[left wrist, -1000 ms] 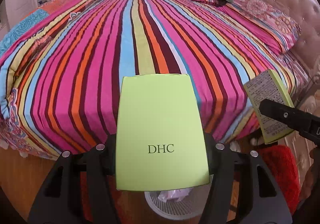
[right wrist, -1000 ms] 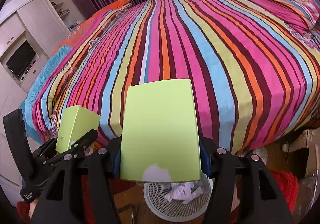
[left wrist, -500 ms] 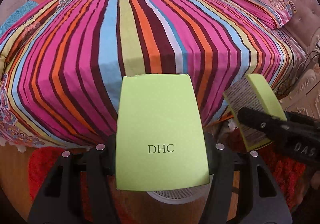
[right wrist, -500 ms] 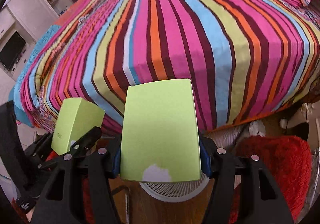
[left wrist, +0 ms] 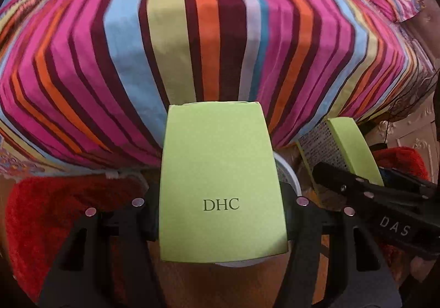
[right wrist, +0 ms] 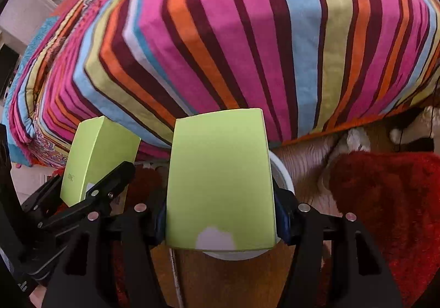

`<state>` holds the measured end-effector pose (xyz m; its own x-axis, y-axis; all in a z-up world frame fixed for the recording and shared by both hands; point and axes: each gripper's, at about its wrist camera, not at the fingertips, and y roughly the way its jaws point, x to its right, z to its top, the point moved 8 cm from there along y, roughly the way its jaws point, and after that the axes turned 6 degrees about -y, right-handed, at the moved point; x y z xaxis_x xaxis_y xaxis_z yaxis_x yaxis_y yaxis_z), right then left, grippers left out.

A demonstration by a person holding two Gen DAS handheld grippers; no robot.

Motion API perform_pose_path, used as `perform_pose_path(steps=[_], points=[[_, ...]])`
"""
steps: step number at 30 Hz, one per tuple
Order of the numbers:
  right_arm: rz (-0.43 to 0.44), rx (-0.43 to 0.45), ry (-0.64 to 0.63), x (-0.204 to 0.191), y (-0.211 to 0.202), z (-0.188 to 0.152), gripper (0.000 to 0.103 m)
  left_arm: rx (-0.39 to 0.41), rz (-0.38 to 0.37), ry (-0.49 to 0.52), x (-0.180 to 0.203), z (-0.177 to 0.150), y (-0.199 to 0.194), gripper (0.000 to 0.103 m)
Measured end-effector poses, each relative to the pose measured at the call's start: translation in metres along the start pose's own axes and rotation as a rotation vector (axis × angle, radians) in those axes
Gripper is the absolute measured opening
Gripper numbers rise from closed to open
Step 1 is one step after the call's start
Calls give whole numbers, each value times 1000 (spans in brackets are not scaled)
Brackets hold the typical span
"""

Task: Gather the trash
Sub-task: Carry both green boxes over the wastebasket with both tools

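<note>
My left gripper (left wrist: 221,206) is shut on a lime-green DHC box (left wrist: 217,156), held upright between its black fingers. The right gripper (right wrist: 220,214) is shut on a second lime-green box (right wrist: 220,170) with a white patch at its lower edge. Each view shows the other tool beside it: the right one's box (left wrist: 354,148) with printed text, and the left one's box (right wrist: 96,159). A white waste basket (left wrist: 290,173) (right wrist: 280,170) lies straight below both boxes. Only slivers of its rim show past them.
The bed with a striped cover (left wrist: 206,33) (right wrist: 247,33) fills the upper half of both views, its foot edge just beyond the boxes. Red shaggy rugs (left wrist: 55,211) (right wrist: 385,211) lie either side of the basket on a wooden floor (right wrist: 233,280).
Both grippers have sunk and tipped further downward with their boxes. The bed edge has come nearer. The basket, seen below the boxes before, is now almost hidden behind them.
</note>
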<state>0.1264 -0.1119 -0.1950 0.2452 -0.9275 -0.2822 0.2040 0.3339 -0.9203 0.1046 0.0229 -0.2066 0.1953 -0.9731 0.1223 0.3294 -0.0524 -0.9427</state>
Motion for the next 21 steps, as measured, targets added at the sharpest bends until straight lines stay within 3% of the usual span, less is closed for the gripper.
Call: perform_pose_path(steps=[21], points=[[-24,-281,105,19,88,-31,57,-317,79,-14,-4,-41,98,58]])
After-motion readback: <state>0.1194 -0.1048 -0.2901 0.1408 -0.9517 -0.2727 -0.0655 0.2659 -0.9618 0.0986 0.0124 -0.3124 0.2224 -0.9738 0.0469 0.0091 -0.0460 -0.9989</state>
